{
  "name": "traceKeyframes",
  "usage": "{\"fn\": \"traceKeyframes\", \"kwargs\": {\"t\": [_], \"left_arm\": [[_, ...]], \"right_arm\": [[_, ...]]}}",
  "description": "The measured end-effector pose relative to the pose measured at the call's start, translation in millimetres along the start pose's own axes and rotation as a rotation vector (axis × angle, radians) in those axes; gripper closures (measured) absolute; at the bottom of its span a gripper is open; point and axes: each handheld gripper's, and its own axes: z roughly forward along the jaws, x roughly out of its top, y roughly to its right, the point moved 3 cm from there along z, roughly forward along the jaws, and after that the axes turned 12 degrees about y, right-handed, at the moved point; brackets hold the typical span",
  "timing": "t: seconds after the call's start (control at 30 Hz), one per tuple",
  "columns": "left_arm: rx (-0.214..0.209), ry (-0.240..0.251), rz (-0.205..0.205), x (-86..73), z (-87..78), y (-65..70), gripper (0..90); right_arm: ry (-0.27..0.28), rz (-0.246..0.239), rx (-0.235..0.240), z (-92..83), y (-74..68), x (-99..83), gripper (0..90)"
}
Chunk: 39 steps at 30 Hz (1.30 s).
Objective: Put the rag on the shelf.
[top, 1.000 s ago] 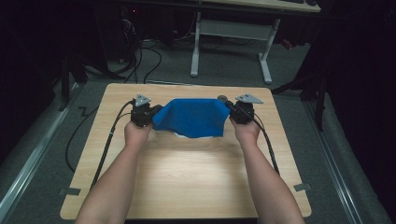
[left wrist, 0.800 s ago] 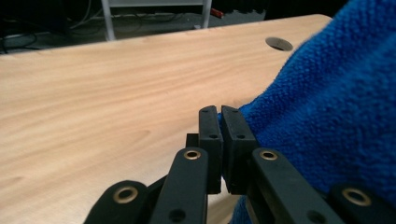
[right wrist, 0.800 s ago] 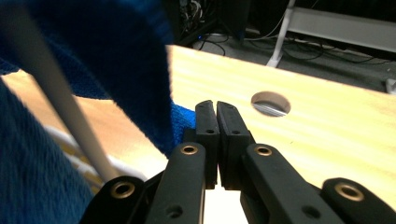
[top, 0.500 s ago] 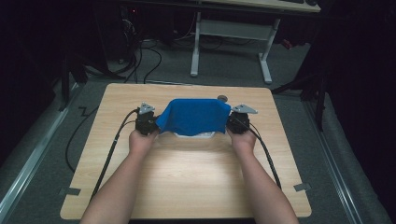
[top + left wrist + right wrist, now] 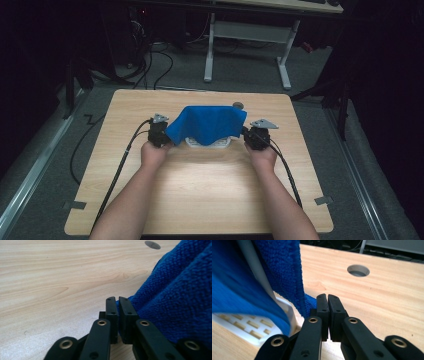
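Observation:
A blue towel (image 5: pixel 207 125) hangs stretched between my two grippers over the middle of the wooden table (image 5: pixel 200 195). It drapes over a white slotted tray (image 5: pixel 207 143), whose front edge peeks out below. My left gripper (image 5: pixel 168 138) pinches the towel's left corner; its jaws have just been opening a little, with cloth still between them. In the left gripper view the jaws (image 5: pixel 117 300) stand almost together beside the towel (image 5: pixel 175 302). My right gripper (image 5: pixel 245 134) is shut on the right corner. In the right gripper view its jaws (image 5: pixel 327 296) clamp the towel (image 5: pixel 284 272) next to the tray (image 5: pixel 242 327).
A round cable hole (image 5: pixel 238 105) sits in the table just behind the towel. Each gripper's cable (image 5: pixel 120 170) trails back along the forearm to the table's front edge. A white desk frame (image 5: pixel 247 35) stands on the floor beyond the table.
Both hands have come down and toward the person, lowering the towel over the white tray. The towel now sags lower in the middle.

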Motion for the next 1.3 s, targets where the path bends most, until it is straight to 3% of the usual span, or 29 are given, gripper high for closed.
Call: {"fn": "traceKeyframes", "kwargs": {"t": [0.07, 0.1, 0.2, 0.47, 0.57, 0.83, 1.3], "left_arm": [[0.006, 0.012, -0.008, 0.5, -1.7, -0.7, 81.7], [0.011, 0.016, -0.012, 1.2, -3.1, -1.7, 73.4], [0.037, 0.026, -0.009, 3.8, -8.9, -5.1, 66.7], [0.081, 0.054, 0.024, 10.8, -25.1, -9.6, 59.6], [0.088, 0.069, 0.017, 12.5, -30.7, -10.7, 57.7], [0.119, 0.071, 0.051, 14.0, -44.9, -13.9, 54.2], [0.152, 0.093, 0.067, 8.5, -74.5, -18.5, 47.7]], "right_arm": [[0.002, -0.001, 0.001, -1.1, 1.0, -0.3, 87.9], [0.002, 0.011, 0.004, -1.8, 1.1, 0.9, 81.4], [0.011, 0.012, -0.008, -3.1, 2.6, 3.9, 76.4], [0.026, 0.020, -0.031, -9.7, 7.4, 12.1, 66.6], [0.039, 0.014, -0.035, -13.9, 9.0, 17.4, 64.9], [0.065, -0.014, -0.044, -24.4, 12.8, 27.7, 59.2], [0.063, -0.062, -0.043, -40.6, 6.4, 33.7, 46.2]]}}
